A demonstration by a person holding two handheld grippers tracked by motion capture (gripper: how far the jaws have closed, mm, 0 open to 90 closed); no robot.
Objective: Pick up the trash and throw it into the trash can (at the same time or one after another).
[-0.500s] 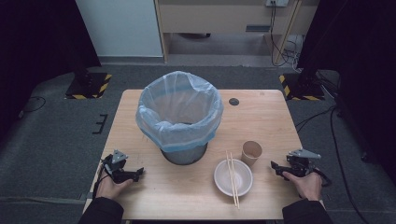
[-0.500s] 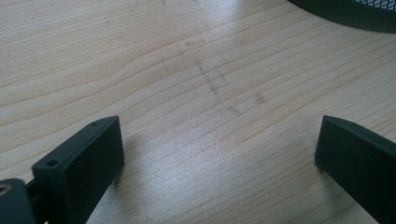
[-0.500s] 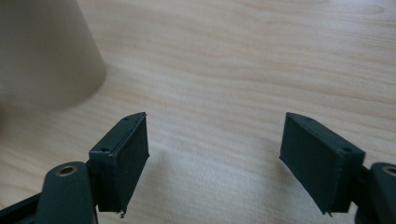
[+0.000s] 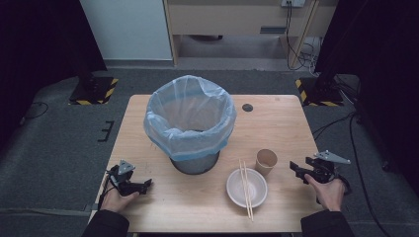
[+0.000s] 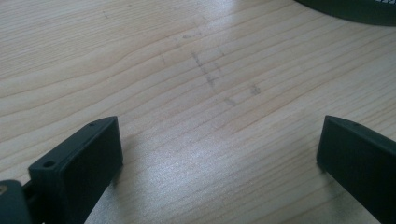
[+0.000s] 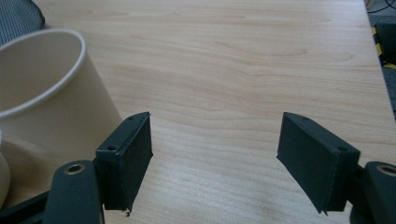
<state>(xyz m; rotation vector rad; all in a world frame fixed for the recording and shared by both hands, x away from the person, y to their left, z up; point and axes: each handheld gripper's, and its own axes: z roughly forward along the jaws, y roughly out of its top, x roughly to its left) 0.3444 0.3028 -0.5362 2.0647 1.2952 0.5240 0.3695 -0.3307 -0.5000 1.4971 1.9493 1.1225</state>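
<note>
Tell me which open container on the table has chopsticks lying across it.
The white bowl, the lowest one, at the near edge. The chopsticks rest across it; the paper cup and lined bin have none.

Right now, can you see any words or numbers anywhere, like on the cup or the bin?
No readable text anywhere.
Paper cup: plain, no print showing.
White bowl and chopsticks: no markings.
Bin with its blue bag: no label showing.
Table: faint grey scuff marks, not letters.
Yellow-and-black striped floor plates: a warning pattern, no words.
Top right corner of the left gripper view: a tiny white sliver, too cut off to read.
</note>
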